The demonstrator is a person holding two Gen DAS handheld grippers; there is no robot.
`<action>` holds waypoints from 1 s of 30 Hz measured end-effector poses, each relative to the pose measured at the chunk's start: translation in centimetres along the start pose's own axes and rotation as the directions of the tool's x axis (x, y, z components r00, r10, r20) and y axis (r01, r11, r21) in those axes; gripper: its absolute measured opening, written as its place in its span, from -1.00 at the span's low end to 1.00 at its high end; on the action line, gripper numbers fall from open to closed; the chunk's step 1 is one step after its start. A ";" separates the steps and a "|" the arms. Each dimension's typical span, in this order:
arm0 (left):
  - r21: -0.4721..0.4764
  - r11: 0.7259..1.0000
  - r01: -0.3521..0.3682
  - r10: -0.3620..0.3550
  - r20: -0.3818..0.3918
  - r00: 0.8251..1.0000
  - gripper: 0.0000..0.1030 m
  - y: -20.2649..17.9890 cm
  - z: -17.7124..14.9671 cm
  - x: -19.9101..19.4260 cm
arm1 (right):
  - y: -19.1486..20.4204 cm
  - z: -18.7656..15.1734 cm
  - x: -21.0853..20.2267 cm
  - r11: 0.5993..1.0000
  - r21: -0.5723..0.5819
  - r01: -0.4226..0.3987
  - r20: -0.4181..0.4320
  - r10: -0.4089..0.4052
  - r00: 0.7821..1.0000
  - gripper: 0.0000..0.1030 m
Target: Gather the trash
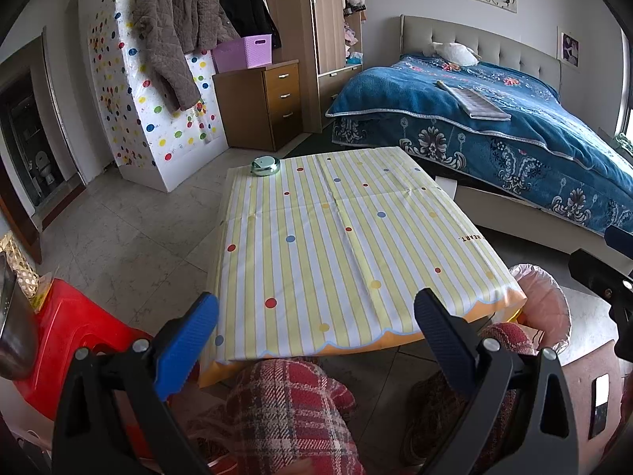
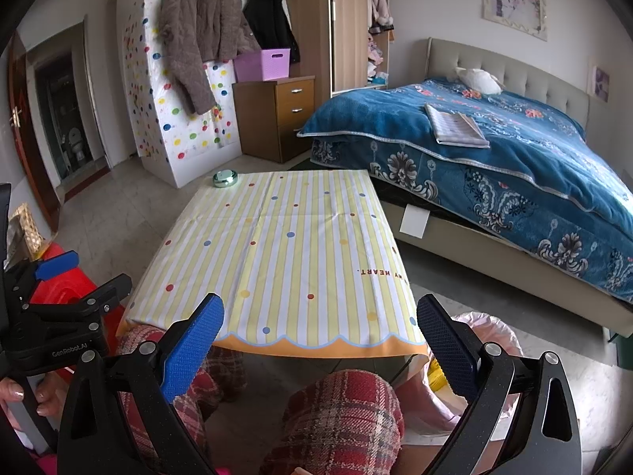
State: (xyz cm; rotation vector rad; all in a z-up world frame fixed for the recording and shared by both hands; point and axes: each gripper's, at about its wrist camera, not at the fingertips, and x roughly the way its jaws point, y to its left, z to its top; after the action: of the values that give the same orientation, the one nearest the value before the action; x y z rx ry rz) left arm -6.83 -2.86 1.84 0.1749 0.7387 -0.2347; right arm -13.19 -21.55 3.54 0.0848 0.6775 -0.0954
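A low table with a yellow-striped dotted cloth (image 1: 348, 237) (image 2: 285, 261) stands in front of me. A small round green tin (image 1: 265, 166) (image 2: 225, 178) sits at its far left corner. A bin lined with a pink bag (image 1: 544, 301) (image 2: 490, 340) stands on the floor at the table's near right corner, with something yellow inside. My left gripper (image 1: 316, 330) is open and empty above the table's near edge. My right gripper (image 2: 320, 334) is open and empty, also at the near edge. The left gripper also shows at the left of the right wrist view (image 2: 83, 273).
A red plastic stool (image 1: 75, 336) (image 2: 59, 281) stands left of the table. The person's knees in red plaid (image 1: 285, 407) (image 2: 340, 415) are under the near edge. A bed with a blue blanket (image 1: 494, 118) (image 2: 494, 150) fills the right. A wooden drawer cabinet (image 1: 261, 103) stands behind.
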 end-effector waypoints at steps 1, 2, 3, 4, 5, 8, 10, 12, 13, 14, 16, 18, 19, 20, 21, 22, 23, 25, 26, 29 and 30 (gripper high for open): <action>0.000 1.000 0.000 0.000 -0.001 1.000 0.87 0.0 0.0 0.0 | 0.0 0.0 0.0 1.000 0.001 0.001 -0.001 -0.001 1.000 0.88; -0.001 1.000 0.000 0.000 -0.002 1.000 0.87 0.0 0.0 0.1 | -0.1 0.0 0.0 1.000 0.001 0.002 -0.001 -0.002 1.000 0.88; -0.001 1.000 0.000 0.000 -0.002 1.000 0.87 0.0 0.0 0.1 | -0.2 -0.1 0.0 1.000 0.000 0.001 -0.001 -0.001 1.000 0.88; -0.001 1.000 -0.001 0.001 -0.002 1.000 0.87 0.0 0.0 0.1 | -0.2 -0.1 0.0 1.000 0.000 0.001 -0.002 -0.001 1.000 0.88; 0.000 1.000 0.000 0.000 -0.003 1.000 0.87 0.0 -0.1 0.1 | -0.2 -0.1 0.0 1.000 0.000 0.001 -0.002 -0.001 1.000 0.88; 0.000 1.000 -0.001 0.001 -0.003 1.000 0.87 0.0 -0.1 0.1 | -0.1 0.0 0.0 1.000 -0.001 0.001 -0.001 -0.001 1.000 0.88; 0.001 1.000 -0.001 0.001 -0.006 1.000 0.87 0.0 -0.1 0.2 | 0.1 0.0 0.0 1.000 0.000 0.001 -0.003 -0.001 1.000 0.88; 0.001 1.000 0.000 0.000 -0.006 1.000 0.87 0.0 -0.2 0.2 | -0.2 -0.1 0.0 1.000 -0.001 0.001 -0.002 -0.001 1.000 0.88; 0.001 1.000 -0.001 0.001 -0.006 1.000 0.87 0.0 -0.2 0.2 | 0.1 0.0 0.0 1.000 -0.001 0.001 -0.004 -0.001 1.000 0.88; 0.001 1.000 -0.001 0.001 -0.006 1.000 0.87 0.0 -0.2 0.2 | -0.1 -0.1 0.0 1.000 0.000 0.001 -0.003 -0.001 1.000 0.88; 0.000 1.000 -0.001 0.001 -0.007 1.000 0.87 0.0 -0.2 0.2 | -0.1 -0.1 0.0 1.000 0.000 0.002 -0.002 -0.002 1.000 0.88; 0.000 1.000 0.000 0.000 -0.008 1.000 0.87 0.0 -0.3 0.3 | -0.2 -0.1 0.0 1.000 0.000 0.001 -0.002 -0.001 1.000 0.88; -0.001 1.000 0.000 0.000 -0.010 1.000 0.87 0.0 -0.4 0.3 | -0.2 -0.1 0.0 1.000 0.000 0.001 -0.002 -0.001 1.000 0.88; -0.001 1.000 0.000 0.000 -0.011 1.000 0.87 0.0 -0.4 0.3 | -0.1 -0.1 0.0 1.000 0.000 0.002 -0.002 -0.002 1.000 0.88; -0.001 1.000 0.000 0.000 -0.012 1.000 0.87 -0.1 -0.5 0.3 | 0.0 0.0 0.0 1.000 0.000 0.002 -0.003 -0.002 1.000 0.88; -0.001 1.000 0.000 0.000 -0.012 1.000 0.87 -0.1 -0.5 0.4 | -0.2 -0.1 0.1 1.000 0.000 0.001 -0.003 -0.001 1.000 0.88; -0.001 1.000 0.000 0.000 -0.011 1.000 0.87 -0.1 -0.4 0.4 | -0.1 -0.1 0.0 1.000 0.000 0.002 -0.003 -0.002 1.000 0.88; -0.002 1.000 0.000 0.000 -0.011 1.000 0.87 -0.1 -0.4 0.3 | -0.2 -0.1 0.0 1.000 -0.001 0.001 -0.003 -0.001 1.000 0.88; -0.002 1.000 0.000 0.000 -0.011 1.000 0.87 -0.1 -0.5 0.4 | -0.1 0.0 0.0 1.000 0.000 0.001 -0.003 -0.001 1.000 0.88; -0.002 1.000 0.000 0.000 -0.012 1.000 0.87 -0.1 -0.4 0.4 | -0.1 0.0 0.0 1.000 -0.001 0.001 -0.003 -0.001 1.000 0.88; -0.001 1.000 0.000 0.000 -0.012 1.000 0.87 -0.1 -0.4 0.3 | -0.2 0.0 0.0 1.000 -0.001 0.000 -0.003 0.000 1.000 0.88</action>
State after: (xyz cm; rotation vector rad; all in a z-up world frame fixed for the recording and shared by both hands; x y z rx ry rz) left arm -6.86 -2.87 1.31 0.1751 0.7507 -0.2334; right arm -13.21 -21.76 3.47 0.0840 0.6807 -0.0954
